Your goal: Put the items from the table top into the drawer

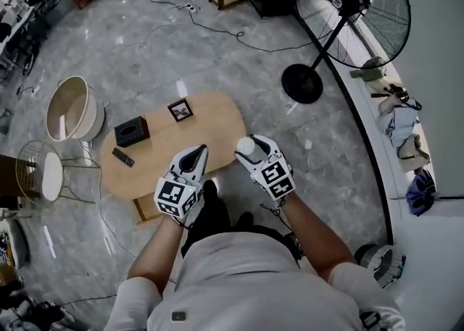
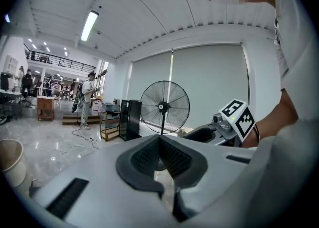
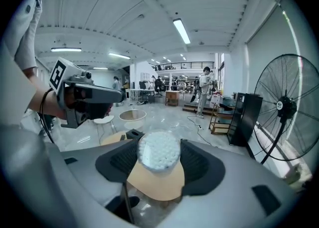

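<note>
While my right claw (image 1: 249,150) is clenched on a white dimpled ball (image 1: 245,145), my left claw (image 1: 197,153) is closed on nothing. In the left gripper view its dark pads (image 2: 144,157) meet at the tips with no gap and nothing between them. In the right gripper view the ball (image 3: 158,151) sits squarely between the two dark pads, gripped on both sides, and the tan top of the bench (image 3: 155,181) shows below it.

From the head view, I see both claws side by side near the close edge of the oval wooden bench (image 1: 217,116). The ball is over the near right part of that edge. Three more items lie on the bench top. A black tissue box (image 1: 132,131) is toward the left end, and a small framed picture (image 1: 180,110) is near the far edge. A dark remote (image 1: 123,157) lies just beside the box on its near side. All three are well apart from the claws.

On the grey floor a pale round bin (image 1: 69,109) stands left of the bench, with a wire stool (image 1: 45,176) below it in the picture. A black standing fan (image 1: 355,0) is off to the far right. I cannot make out the drawer in any view.
</note>
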A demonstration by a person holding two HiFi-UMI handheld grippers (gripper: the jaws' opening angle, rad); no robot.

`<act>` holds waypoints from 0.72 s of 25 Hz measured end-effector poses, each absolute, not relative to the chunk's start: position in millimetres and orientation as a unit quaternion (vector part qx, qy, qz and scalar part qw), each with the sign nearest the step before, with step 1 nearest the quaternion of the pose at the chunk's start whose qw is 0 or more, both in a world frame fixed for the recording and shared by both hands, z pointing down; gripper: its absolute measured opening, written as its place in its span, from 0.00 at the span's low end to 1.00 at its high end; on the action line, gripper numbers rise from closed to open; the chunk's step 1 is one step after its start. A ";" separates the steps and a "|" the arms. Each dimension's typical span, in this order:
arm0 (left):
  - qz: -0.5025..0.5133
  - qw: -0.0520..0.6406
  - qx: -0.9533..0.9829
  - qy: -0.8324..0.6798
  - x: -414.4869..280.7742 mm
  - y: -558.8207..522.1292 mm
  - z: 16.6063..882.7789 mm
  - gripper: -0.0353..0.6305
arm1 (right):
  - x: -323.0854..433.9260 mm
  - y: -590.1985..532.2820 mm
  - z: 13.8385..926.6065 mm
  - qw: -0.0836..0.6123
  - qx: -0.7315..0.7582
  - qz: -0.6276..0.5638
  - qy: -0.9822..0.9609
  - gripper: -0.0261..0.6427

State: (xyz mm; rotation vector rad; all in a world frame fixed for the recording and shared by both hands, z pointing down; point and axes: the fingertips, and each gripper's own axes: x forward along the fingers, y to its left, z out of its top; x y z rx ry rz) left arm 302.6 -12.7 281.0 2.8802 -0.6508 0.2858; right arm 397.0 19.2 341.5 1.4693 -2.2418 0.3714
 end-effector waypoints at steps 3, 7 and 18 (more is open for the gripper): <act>0.076 0.074 0.969 -0.223 306.1 7.2 252.2 0.07 | 399.1 34.3 308.8 0.203 0.535 0.112 -0.812 0.45; 0.059 0.060 0.969 -0.231 306.6 34.3 220.6 0.07 | 397.3 56.2 272.1 0.190 0.535 0.086 -0.819 0.45; 0.044 0.040 0.957 -0.284 256.3 65.1 184.5 0.07 | 356.0 75.0 234.1 0.178 0.499 0.057 -0.846 0.45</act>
